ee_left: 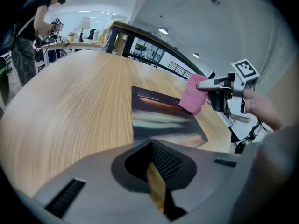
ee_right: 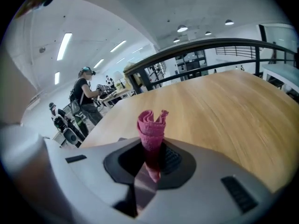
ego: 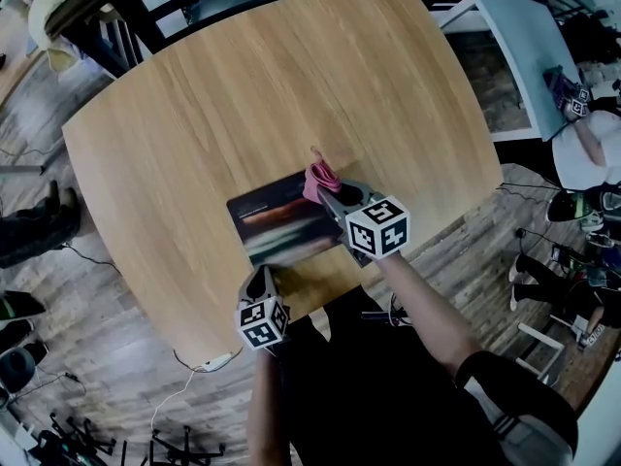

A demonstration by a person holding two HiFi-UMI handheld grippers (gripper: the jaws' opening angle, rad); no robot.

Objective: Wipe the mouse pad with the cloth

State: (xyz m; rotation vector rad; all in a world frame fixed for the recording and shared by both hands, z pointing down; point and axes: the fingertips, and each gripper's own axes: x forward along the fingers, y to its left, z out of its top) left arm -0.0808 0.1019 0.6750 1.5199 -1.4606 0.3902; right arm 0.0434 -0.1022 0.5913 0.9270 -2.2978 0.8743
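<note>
One cloth [ego: 320, 175], pinched in the right gripper [ego: 326, 191], at the mouse pad [ego: 281, 223] edge (left gripper [ego: 260, 278] closed).

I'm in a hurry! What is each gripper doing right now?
Left gripper: closed, nothing in it.
Right gripper: closed on the pink cloth.

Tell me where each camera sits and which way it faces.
Head view: on the person's head, looking steeply down at the light wooden table and dark rectangular mouse pad; arms, left claw and right claw show.
Left gripper view: rides the left claw, facing across the pad toward the right claw; its own grey jaws show.
Right gripper view: rides the right claw, facing along the table; its jaws pinch the rolled pink cloth.
Shared: head and left gripper views both show pad, cloth, right claw.
</note>
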